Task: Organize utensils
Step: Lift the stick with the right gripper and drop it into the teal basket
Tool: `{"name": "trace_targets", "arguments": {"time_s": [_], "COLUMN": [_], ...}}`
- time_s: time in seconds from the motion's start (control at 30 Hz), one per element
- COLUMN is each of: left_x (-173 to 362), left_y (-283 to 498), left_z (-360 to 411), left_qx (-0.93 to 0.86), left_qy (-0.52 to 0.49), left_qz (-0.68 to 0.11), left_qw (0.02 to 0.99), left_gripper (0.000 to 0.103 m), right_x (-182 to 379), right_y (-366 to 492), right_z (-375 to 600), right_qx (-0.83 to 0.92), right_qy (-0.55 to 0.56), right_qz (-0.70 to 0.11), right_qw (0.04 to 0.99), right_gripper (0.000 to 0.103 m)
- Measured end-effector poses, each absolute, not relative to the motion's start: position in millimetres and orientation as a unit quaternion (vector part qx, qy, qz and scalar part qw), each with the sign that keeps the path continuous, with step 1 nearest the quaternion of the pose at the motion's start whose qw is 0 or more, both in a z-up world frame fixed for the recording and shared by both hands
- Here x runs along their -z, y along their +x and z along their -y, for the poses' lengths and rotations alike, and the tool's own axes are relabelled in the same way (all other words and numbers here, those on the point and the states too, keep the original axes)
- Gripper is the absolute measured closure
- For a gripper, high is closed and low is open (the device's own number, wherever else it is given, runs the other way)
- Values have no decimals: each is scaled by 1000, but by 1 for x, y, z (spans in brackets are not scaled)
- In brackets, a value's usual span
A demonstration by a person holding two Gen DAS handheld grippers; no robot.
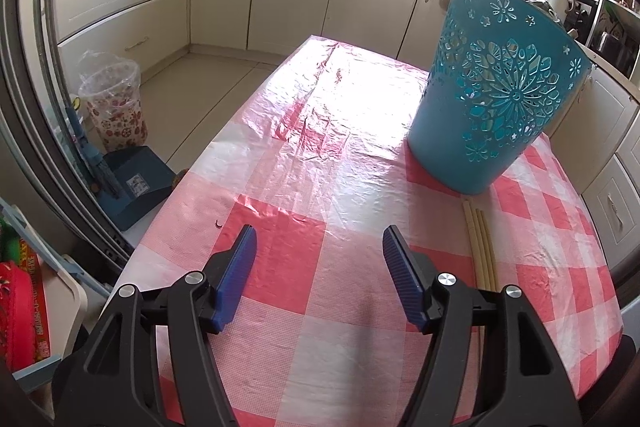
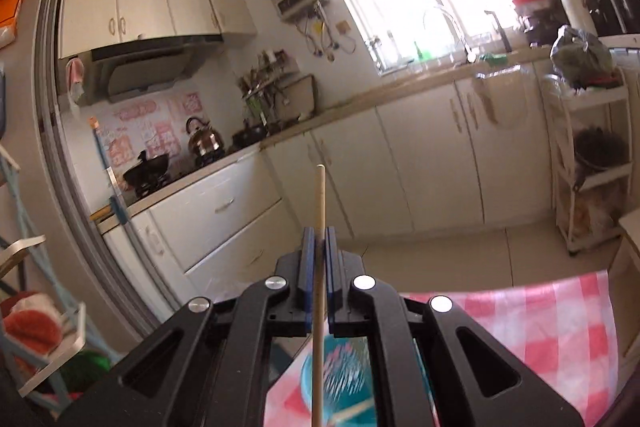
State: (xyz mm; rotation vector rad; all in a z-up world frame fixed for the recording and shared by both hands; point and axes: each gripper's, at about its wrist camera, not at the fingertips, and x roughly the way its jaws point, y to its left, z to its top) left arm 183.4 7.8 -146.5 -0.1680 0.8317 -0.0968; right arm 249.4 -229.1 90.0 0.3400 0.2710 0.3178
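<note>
Now: one chopstick over the bin

We hold a chopstick (image 2: 320, 211) pinched in the right gripper (image 2: 319, 247), mid-frame, above the blue basket (image 2: 340, 387) at bottom centre. Left gripper (image 1: 320, 247) idles, jaws apart; three chopsticks (image 1: 478, 243) lie lower right. We should keep it vertical and release low.

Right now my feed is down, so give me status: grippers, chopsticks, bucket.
Left gripper open, empty, over the table. Right gripper shut on chopstick, above the blue bucket. Three chopsticks lie beside the bucket. Nothing blocking.
</note>
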Motion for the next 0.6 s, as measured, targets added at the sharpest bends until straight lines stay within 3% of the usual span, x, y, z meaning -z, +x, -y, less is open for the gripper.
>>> {"name": "trace_targets", "arguments": {"time_s": [0.17, 0.47, 0.6], "left_x": [147, 147, 147], "left_y": [184, 185, 185], "left_z": [-10, -9, -8], "left_qx": [52, 52, 50], "left_qy": [-87, -89, -85], "left_qz": [-402, -402, -403], "left_qw": [910, 910, 910], "left_gripper": [40, 39, 39], "right_x": [-66, -30, -35], "right_y": [287, 282, 258], "right_z": [231, 226, 238], "right_qx": [-130, -139, -122], "right_qy": [175, 125, 137], "right_qz": [-172, -239, -228], "right_qw": [961, 953, 956], "right_gripper": [97, 97, 88]}}
